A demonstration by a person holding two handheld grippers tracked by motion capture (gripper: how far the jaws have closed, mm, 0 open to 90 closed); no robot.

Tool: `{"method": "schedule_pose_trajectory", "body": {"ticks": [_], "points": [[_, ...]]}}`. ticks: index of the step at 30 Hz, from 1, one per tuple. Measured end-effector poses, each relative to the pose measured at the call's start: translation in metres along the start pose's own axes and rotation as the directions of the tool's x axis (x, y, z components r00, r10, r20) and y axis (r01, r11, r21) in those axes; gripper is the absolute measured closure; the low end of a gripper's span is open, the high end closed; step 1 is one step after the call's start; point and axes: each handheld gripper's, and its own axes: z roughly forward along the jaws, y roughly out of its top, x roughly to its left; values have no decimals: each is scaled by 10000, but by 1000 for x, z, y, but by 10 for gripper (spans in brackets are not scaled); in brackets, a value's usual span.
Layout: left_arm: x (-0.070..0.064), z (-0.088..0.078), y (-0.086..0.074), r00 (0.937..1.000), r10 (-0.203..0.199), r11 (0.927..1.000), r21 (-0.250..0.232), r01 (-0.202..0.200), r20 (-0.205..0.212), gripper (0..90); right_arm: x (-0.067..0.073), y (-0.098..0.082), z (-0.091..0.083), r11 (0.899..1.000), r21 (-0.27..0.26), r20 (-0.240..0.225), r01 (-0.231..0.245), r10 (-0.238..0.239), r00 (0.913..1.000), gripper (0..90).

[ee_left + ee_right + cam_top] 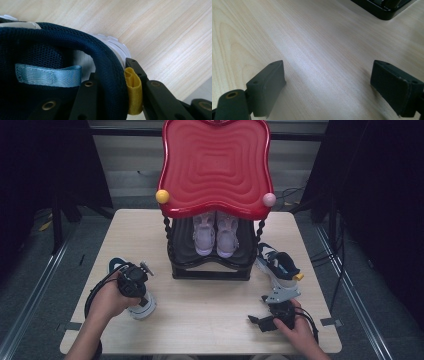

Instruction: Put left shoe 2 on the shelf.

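Lying near the left front of the table point(210, 315): a navy and white sneaker point(142, 306), long axis running from the far left toward the near right, white end toward the person, which end is the toe not being clear from above

Gripping it from above: the left gripper point(134, 281), held in the left hand point(107, 301); in the left gripper view, jaws clamping on the padded navy collar point(110, 72) of the sneaker, one jaw inside the opening, the other outside pressing on a yellow pull loop point(133, 93), a pale blue loop point(48, 75) lying flat inside

Standing at the middle back: a black shoe rack point(210, 265) under a red wavy top point(215, 165), holding a pair of pale pink shoes point(215, 235) side by side on its lower shelf, toes pointing toward the person

Lying just right of the rack: a second navy and white sneaker point(277, 265) with a yellow tab, slanting from far left to near right

Hovering over bare wood at the right front: the right gripper point(257, 320) in the right hand point(300, 330), jaws standing wide apart, nothing between them, a corner of the rack's base point(384, 8) showing beyond
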Motion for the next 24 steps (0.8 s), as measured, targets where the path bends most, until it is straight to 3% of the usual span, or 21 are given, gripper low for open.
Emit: {"method": "schedule_pose_trajectory", "body": {"ticks": [15, 24], "points": [[-3, -27, 11, 9979, 611, 9980, 163, -615, 213, 732, 0, 0, 0, 10000, 3, -2, 0, 0, 10000, 116], [-4, -52, 20, 9948, 994, 9943, 371, -1002, 217, 732, 0, 0, 0, 10000, -33, 20, -6, 7, 10000, 115]]}}
